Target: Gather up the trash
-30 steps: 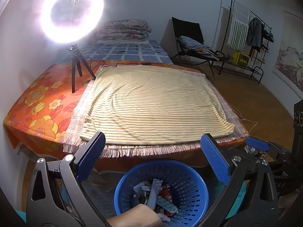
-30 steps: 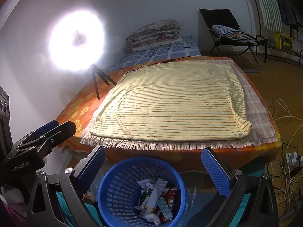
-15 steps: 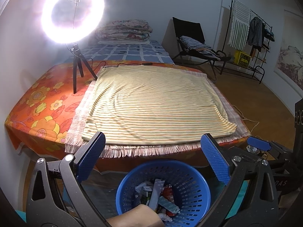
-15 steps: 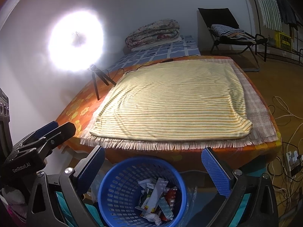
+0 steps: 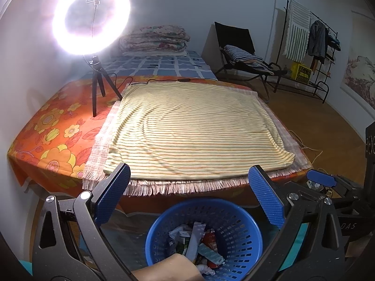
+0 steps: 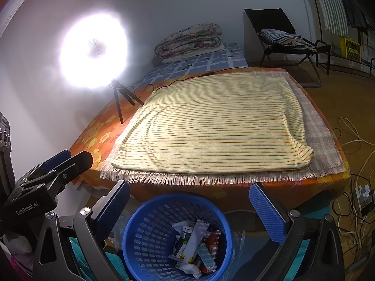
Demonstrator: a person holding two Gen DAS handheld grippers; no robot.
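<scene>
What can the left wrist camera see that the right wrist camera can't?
Only the left wrist view shows a bare arm at the bottom edge and a picture on the far wall. Only the right wrist view shows tangled cables on the floor and a white plug strip. Both show the blue basket of trash, the striped cloth, and the ring light.

Blue basket (image 6: 150, 234): glossy perforated plastic. Trash (image 6: 194, 245) inside: crinkled paper and shiny foil-like wrappers. Left gripper (image 5: 187, 201) and right gripper (image 6: 189, 208): matt black plastic frames, silver metal screws, blue finger pads (image 5: 266, 196) with fine rough texture. Striped sheet (image 6: 215, 126): soft matt cloth. Fringed mat (image 6: 323, 140) under it: coarse woven cloth. Floral cover (image 5: 54, 135): smooth printed fabric. Floor (image 6: 346, 98) far right: smooth wood, slight sheen.
</scene>
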